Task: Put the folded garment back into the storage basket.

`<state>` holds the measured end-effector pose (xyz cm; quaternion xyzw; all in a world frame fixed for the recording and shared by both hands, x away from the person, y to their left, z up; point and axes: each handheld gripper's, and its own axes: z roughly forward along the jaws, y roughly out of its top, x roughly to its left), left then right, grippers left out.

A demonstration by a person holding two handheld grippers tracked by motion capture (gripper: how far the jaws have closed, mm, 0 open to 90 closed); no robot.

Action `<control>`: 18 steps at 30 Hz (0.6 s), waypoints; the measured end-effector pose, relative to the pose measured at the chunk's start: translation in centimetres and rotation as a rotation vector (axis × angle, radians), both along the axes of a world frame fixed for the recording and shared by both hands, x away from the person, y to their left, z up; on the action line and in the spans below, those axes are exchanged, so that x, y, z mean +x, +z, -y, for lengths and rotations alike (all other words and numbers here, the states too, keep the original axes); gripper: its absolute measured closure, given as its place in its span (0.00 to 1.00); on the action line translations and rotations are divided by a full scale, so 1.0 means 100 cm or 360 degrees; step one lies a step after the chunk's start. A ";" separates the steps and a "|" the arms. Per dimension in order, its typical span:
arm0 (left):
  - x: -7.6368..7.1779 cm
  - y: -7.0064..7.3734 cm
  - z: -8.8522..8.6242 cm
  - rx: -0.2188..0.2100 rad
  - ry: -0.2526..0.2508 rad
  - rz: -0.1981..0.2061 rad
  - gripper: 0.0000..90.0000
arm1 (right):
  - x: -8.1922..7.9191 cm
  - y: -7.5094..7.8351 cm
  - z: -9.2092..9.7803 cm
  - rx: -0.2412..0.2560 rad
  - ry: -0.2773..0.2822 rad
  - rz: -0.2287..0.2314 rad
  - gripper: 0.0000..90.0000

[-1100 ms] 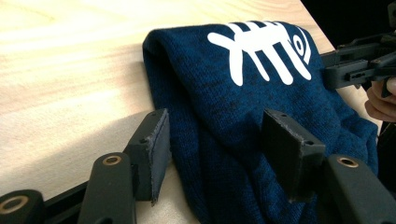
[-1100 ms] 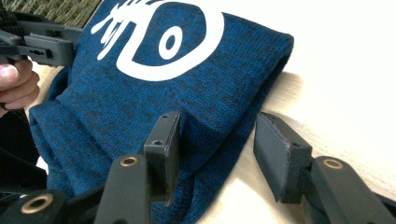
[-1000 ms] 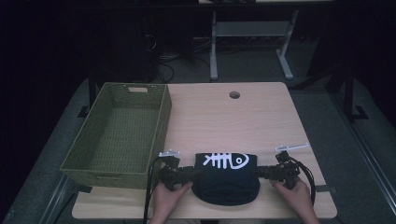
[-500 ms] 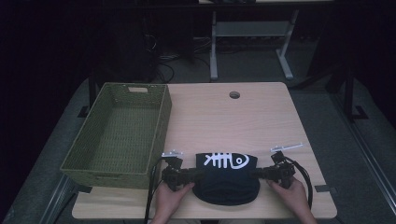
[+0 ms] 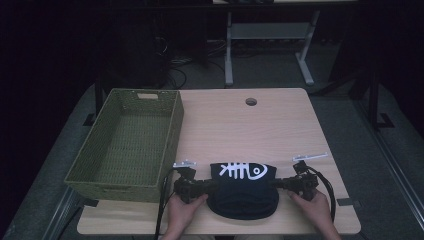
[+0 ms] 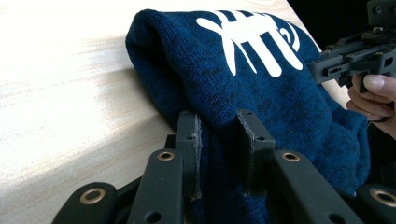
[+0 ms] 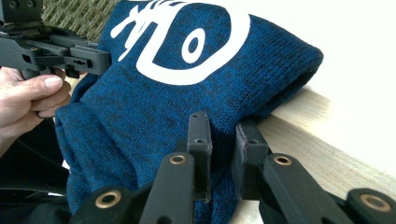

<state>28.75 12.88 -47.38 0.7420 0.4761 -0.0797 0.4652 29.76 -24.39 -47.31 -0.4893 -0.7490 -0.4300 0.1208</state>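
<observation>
While both grippers pinch the dark blue knit sweater [image 5: 243, 189] by its side edges, a slack hold could let the fabric slip free, judging by how little cloth sits between the jaws. The sweater, printed with a white fish skeleton, lies folded at the near edge of the wooden table [image 5: 240, 130], partly draped over it. The left gripper [image 6: 218, 140] is clamped on its left edge, the right gripper [image 7: 225, 140] on its right edge. A green woven basket [image 5: 127, 142] sits just beside, to the left.
</observation>
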 end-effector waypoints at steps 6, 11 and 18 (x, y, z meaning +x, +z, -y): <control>0.001 0.006 0.003 -0.0019 -0.0002 0.0016 0.81 | 0.001 0.005 0.003 0.0013 -0.0016 0.0005 0.88; 0.001 0.016 0.003 -0.0046 -0.0004 0.0045 0.81 | 0.002 0.014 0.005 0.0024 -0.0016 0.0029 0.88; 0.000 0.040 0.001 -0.0061 -0.0023 0.0121 0.81 | 0.004 0.029 0.004 0.0057 -0.0020 0.0062 0.88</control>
